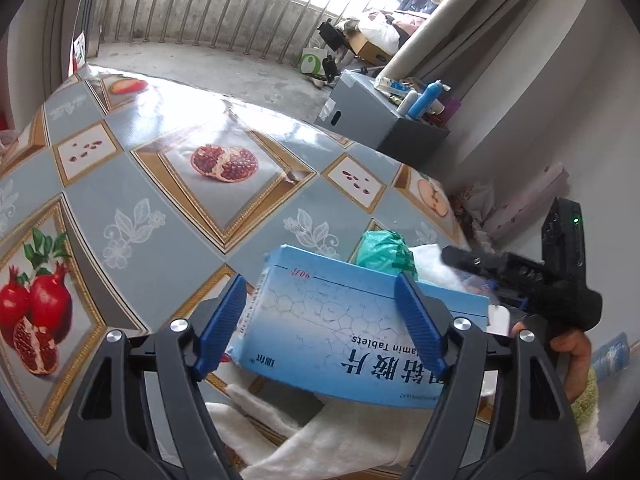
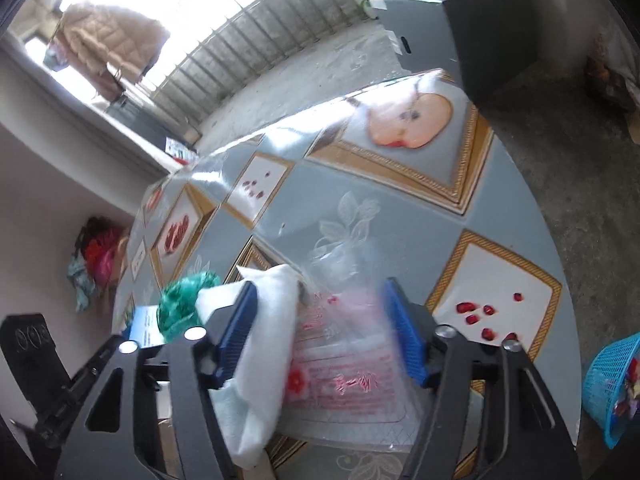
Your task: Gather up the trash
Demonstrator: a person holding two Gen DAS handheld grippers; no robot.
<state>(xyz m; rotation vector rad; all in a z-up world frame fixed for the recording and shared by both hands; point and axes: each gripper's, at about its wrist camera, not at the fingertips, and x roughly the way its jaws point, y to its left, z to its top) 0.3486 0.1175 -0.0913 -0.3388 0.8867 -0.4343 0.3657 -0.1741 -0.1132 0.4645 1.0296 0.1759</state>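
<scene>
The left gripper (image 1: pixel 320 320) is standing with its blue pads (image 1: pixel 224 320) spread wide, one at each side of a blue tablet box (image 1: pixel 352 344); whether the pads are touching the box cannot be told, and nothing is clamped. The box is lying tilted on a heap of white cloth (image 1: pixel 320 440) at the near edge of the table (image 1: pixel 160 220), with a crumpled green bag (image 1: pixel 384 252) just behind it. The right gripper (image 2: pixel 320 336) is likewise hanging open, its pads (image 2: pixel 236 332) straddling a clear plastic wrapper with red print (image 2: pixel 340 372); the left pad is pressing against a fold of white cloth (image 2: pixel 264 340), while the right pad is standing just beside the wrapper's edge. The wrapper is lying flat on the table's fruit-patterned cover (image 2: pixel 400 184), and the green bag (image 2: pixel 184 308) is sitting beside the cloth, to the left. A blue mesh basket (image 2: pixel 612 388) holding scraps is standing on the floor, off the table's right edge. In the left wrist view the right gripper's black body (image 1: pixel 536 280) is showing beyond the box, a hand (image 1: pixel 568 356) gripping its handle.
</scene>
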